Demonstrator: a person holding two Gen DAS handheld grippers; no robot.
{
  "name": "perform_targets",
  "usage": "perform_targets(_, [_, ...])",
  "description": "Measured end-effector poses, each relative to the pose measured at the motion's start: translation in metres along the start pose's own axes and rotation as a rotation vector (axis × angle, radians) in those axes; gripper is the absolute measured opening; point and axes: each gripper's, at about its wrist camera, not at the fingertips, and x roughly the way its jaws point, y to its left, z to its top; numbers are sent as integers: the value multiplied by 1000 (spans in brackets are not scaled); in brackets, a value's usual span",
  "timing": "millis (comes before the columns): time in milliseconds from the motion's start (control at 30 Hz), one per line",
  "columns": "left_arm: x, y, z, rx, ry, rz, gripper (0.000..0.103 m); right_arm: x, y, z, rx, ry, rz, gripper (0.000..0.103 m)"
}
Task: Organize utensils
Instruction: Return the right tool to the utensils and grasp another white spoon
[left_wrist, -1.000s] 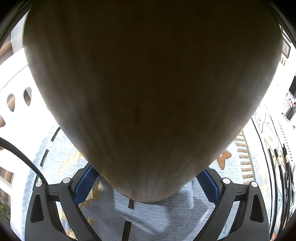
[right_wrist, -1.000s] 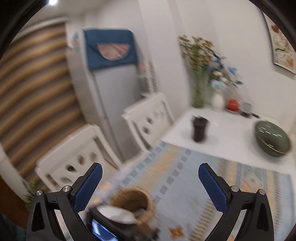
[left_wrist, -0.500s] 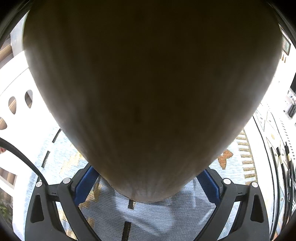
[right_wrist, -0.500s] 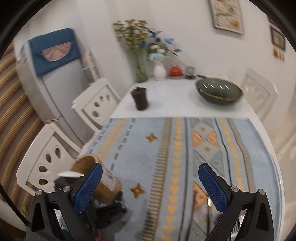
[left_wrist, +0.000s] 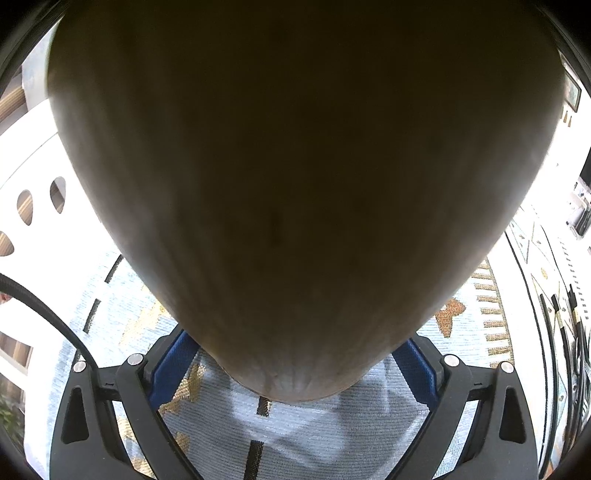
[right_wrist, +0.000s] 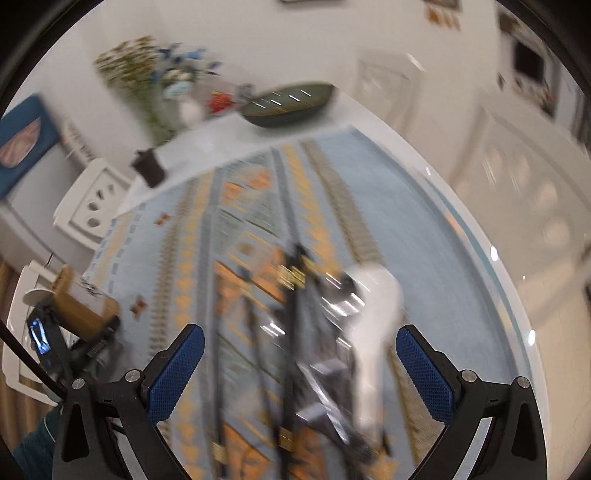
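Left hand-held gripper (left_wrist: 295, 369): clamped on the wooden utensil holder (left_wrist: 295, 184), which stands on the patterned cloth of the desk (right_wrist: 461, 229) at 9 o'clock of the right wrist view. Right hand-held gripper (right_wrist: 300, 369): jaws wide, empty, over the utensils (right_wrist: 314, 332), blurred, with a white spoon (right_wrist: 373, 317) at 1 o'clock. Advice: settle over one handle, square the pads across it, then close.
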Motion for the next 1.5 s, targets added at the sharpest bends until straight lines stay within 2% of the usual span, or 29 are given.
perform_targets(167, [-1, -3, 0, 2, 0, 2, 96, 7, -68, -28, 131, 49, -51, 103])
perform_targets(300, [-1, -4, -1, 4, 0, 5, 96, 15, -99, -42, 199, 93, -73, 103])
perform_targets(400, [-1, -4, -1, 5, 0, 5, 96, 20, -104, -48, 208, 110, -61, 103])
perform_targets(500, [-1, -3, -1, 5, 0, 6, 96, 23, -95, -50, 161, 108, -48, 103])
perform_targets(567, [1, -4, -3, 7, 0, 7, 97, 23, -83, -49, 90, 91, -104, 101])
perform_targets(600, [0, -4, -2, 7, 0, 9, 97, 24, -77, -49, 45, 86, -142, 94])
perform_targets(633, [-1, -4, -2, 8, 0, 9, 97, 27, -69, -49, 16, 85, -148, 83])
perform_targets(667, [0, -5, -2, 8, 0, 10, 97, 30, -64, -48, -2, 91, -129, 79])
perform_targets(733, [0, -4, -2, 9, 0, 10, 97, 35, -58, -48, -10, 112, -89, 78])
perform_targets(900, [0, -5, -2, 9, 0, 10, 97, 40, -53, -46, -30, 129, -88, 74])
perform_targets(1067, [0, -5, -2, 13, -3, 13, 97, 48, -47, -38, -48, 163, -165, 54])
perform_targets(1133, [0, -5, -2, 13, -3, 14, 97, 50, -35, -37, -103, 175, -200, 30])
perform_targets(1167, [0, -5, -2, 13, -3, 14, 97, 51, -28, -36, -135, 175, -214, 21])
perform_targets(1200, [0, -5, -3, 13, -3, 14, 97, 52, -21, -36, -162, 176, -235, 17])
perform_targets(1233, [0, -5, -2, 13, -2, 13, 97, 52, -18, -36, -175, 177, -252, 17])
perform_targets(1333, [0, -5, -2, 12, -3, 13, 97, 46, -21, -36, -150, 169, -210, 17])
perform_targets(1500, [0, -5, -3, 13, -3, 14, 97, 31, -37, -32, -110, 136, -242, 17])
